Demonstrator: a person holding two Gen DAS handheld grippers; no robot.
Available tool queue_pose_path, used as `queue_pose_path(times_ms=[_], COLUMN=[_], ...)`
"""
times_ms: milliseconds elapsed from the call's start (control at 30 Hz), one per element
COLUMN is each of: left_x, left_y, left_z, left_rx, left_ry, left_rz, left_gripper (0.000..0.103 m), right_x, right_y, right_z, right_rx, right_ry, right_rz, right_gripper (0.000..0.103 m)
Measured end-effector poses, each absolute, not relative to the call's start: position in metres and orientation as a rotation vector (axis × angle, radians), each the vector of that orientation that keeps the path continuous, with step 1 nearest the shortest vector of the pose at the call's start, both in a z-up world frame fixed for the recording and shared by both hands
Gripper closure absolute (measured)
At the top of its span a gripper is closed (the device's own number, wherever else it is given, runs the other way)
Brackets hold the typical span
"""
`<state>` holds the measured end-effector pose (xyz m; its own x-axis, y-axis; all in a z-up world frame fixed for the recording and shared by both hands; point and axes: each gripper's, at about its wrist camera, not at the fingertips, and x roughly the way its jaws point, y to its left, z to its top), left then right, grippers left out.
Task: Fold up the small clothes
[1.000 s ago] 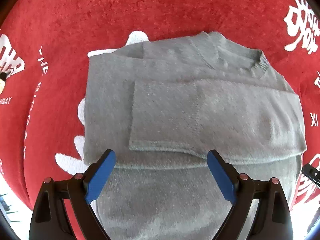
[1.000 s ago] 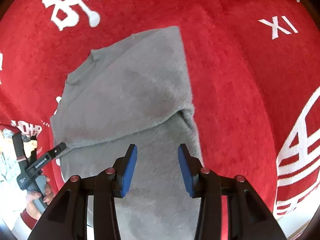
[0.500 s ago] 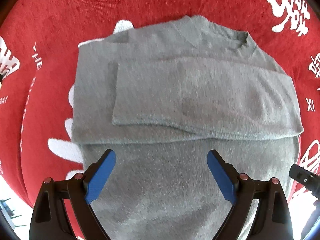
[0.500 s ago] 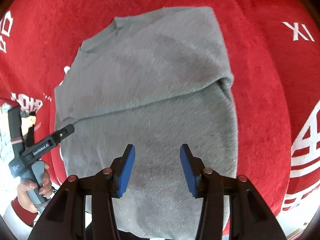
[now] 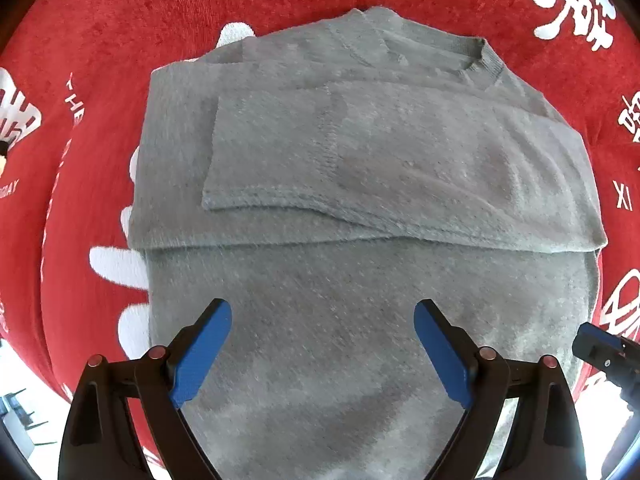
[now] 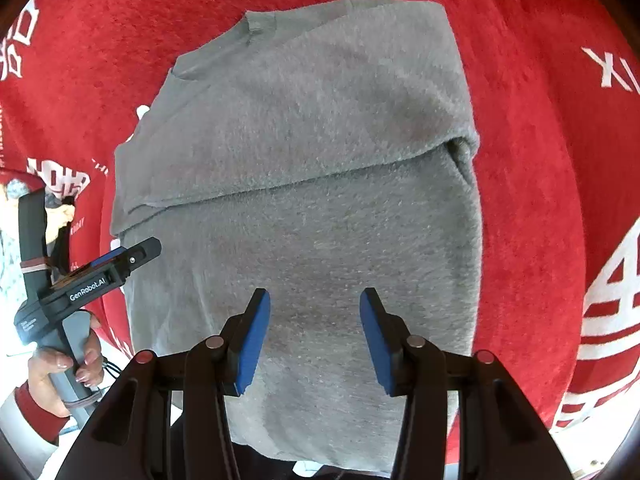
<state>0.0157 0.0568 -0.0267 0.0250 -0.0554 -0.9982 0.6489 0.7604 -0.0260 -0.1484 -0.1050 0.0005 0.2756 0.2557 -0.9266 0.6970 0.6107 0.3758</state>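
Note:
A small grey sweater lies flat on the red cloth, collar at the far end. Its sleeves are folded across the chest. My left gripper hangs above the sweater's lower body, pointing straight down, jaws wide open and empty. In the right wrist view the same sweater fills the middle, and my right gripper hovers over its lower part, jaws half apart with nothing between them. Neither gripper's pads touch the knit.
The red cloth carries white printed characters and lines. A person's hand holds the left gripper at the sweater's left edge. The right gripper's tip shows at the right edge. The sweater's hem lies near the cloth's front edge.
Both grippers have drawn back toward the hem, so more of the sweater's lower body shows. The right view has swung to centre on the sweater. Both jaws look unchanged.

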Motion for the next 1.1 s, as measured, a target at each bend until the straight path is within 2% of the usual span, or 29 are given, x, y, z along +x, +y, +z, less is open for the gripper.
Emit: queue_pose_path(times_ms=[433, 733, 833, 1100], left_x=[-0.048, -0.067, -0.071, -0.091], left_y=[0.046, 0.096, 0.111, 0.180], left_z=[-0.007, 0.011, 0.007, 0.006], left_rx=[0.486, 0.478, 0.474, 0.411], left_ry=[1.462, 1.491, 1.504, 1.511], left_rz=[-0.502, -0.457, -0.469, -0.527], left_gripper=[0.010, 0.010, 0.010, 0.010], right_x=[-0.163, -0.185, -0.194, -0.221], right_y=[-0.129, -0.119, -0.105, -0.044], right_z=[0.009, 0.002, -0.001, -0.013], right_rx=[0.895, 0.978, 0.996, 0.985], right_ry=[1.302, 1.295, 1.289, 1.332], right_rz=[-0.292, -0.240, -0.211, -0.115], right_gripper=[0.052, 0.052, 0.045, 0.045])
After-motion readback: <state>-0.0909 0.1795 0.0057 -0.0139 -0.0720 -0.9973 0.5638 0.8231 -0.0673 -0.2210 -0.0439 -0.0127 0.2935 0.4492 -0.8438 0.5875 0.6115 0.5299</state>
